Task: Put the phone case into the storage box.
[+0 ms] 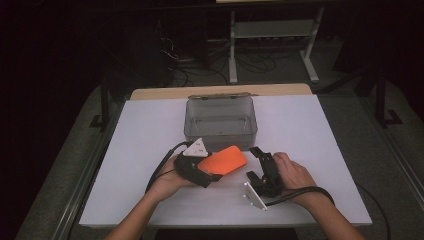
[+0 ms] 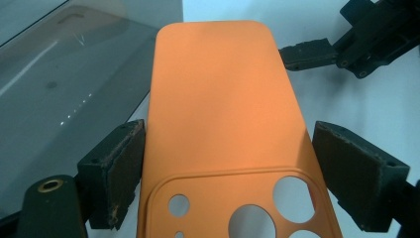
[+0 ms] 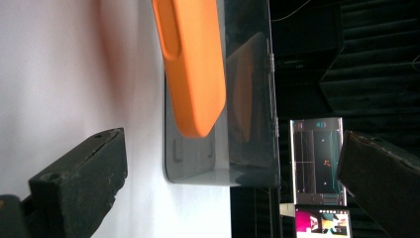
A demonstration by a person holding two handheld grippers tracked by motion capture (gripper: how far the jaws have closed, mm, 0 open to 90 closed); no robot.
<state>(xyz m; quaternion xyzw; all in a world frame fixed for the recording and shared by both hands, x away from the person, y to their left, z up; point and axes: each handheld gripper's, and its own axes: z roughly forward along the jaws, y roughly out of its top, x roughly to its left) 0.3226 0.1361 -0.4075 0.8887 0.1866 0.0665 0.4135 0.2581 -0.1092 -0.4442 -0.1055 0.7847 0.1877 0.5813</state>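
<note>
An orange phone case [image 1: 223, 160] with camera cut-outs is held just above the white table, in front of a clear plastic box [image 1: 220, 134]. My left gripper [image 1: 214, 170] is shut on the case's camera end; in the left gripper view the pads [image 2: 124, 168] press the sides of the case [image 2: 223, 109]. My right gripper [image 1: 253, 163] stands open just right of the case, nothing between its jaws. In the right gripper view, turned sideways, the case [image 3: 193, 74] hangs ahead of the open right gripper [image 3: 233, 183], with the box [image 3: 247, 99] behind it.
The white sheet [image 1: 310, 130] covers the table, with a wooden strip [image 1: 165, 93] at its far edge. The box looks empty. Behind the table stand a metal rack [image 1: 272, 30] and floor cables [image 1: 195, 70]. Lit screens [image 3: 317, 163] show in the dark background.
</note>
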